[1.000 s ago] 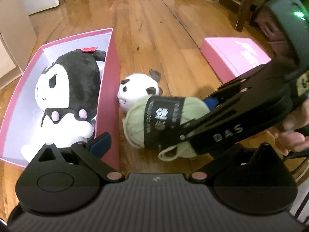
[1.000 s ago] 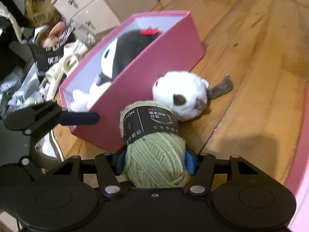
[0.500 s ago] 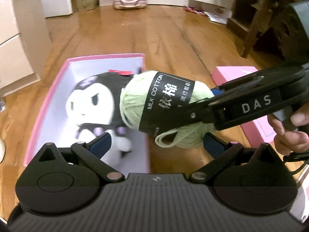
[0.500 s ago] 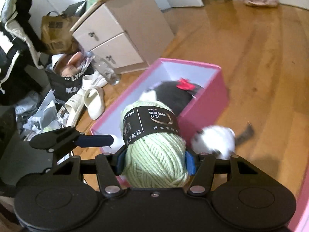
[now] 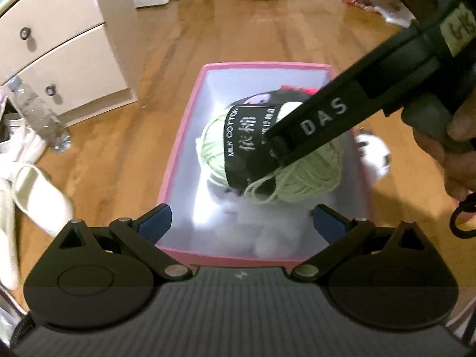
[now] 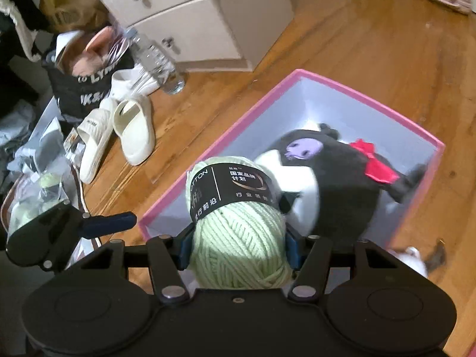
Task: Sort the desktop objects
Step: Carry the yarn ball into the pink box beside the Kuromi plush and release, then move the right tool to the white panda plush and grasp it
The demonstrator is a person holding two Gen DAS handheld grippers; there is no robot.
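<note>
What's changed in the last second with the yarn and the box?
The right gripper lifted the green yarn ball with the black label off the wooden floor and carried it over the open pink box, above the black-and-white plush. Unchanged: right gripper shut on the yarn, left gripper open and empty, plush in box.

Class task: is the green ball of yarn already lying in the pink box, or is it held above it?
Held above. The right gripper clamps the yarn over the open pink box, above the black plush toy.
</note>
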